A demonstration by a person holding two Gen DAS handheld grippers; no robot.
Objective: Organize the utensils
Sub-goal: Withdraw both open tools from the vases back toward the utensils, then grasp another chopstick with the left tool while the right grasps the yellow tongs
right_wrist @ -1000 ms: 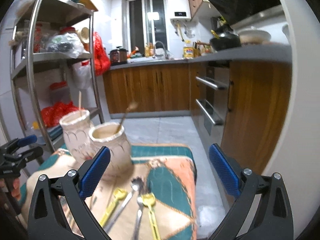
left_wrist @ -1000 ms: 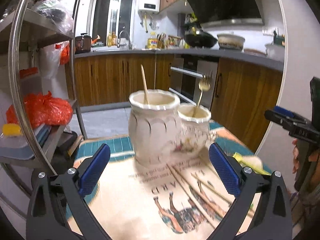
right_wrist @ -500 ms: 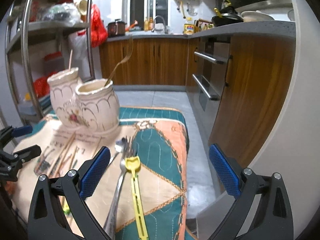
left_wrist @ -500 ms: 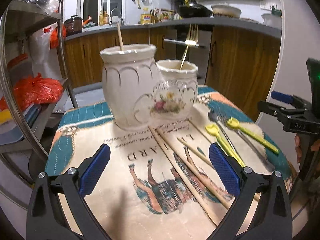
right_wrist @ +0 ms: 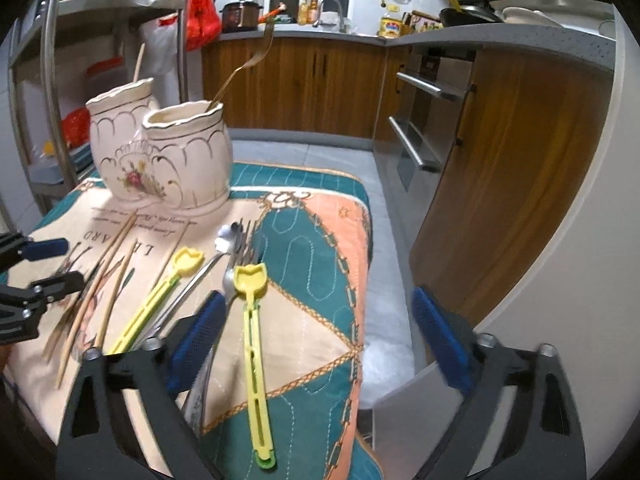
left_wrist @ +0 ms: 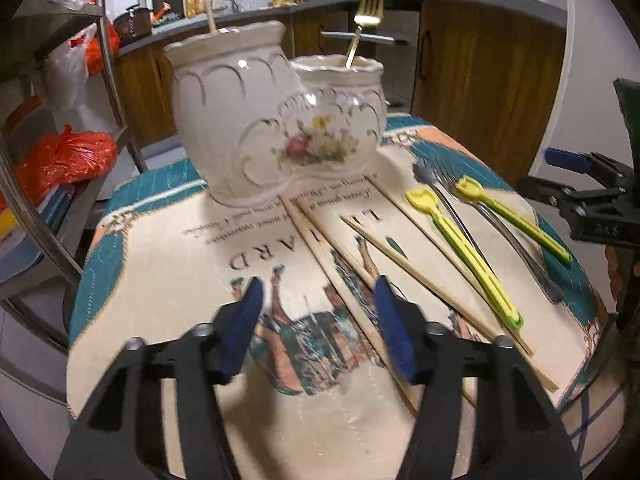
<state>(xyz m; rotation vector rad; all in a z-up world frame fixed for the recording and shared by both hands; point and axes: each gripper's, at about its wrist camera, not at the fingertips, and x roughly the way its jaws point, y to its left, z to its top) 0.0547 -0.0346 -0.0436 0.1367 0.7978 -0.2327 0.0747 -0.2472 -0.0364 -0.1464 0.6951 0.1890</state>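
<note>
left gripper (left_wrist: 318, 326): jaws just closing in, about half apart, nothing held, chopstick (left_wrist: 352, 300) on cloth beside right pad | right gripper (right_wrist: 316, 338): jaws just narrowing, wide, empty, over yellow utensil (right_wrist: 252, 328) | forks, spoons, chopsticks loose on tablecloth (left_wrist: 168, 264) | two-pot ceramic holder (left_wrist: 276, 120) at back: one chopstick, one gold fork (left_wrist: 362, 20)
</note>
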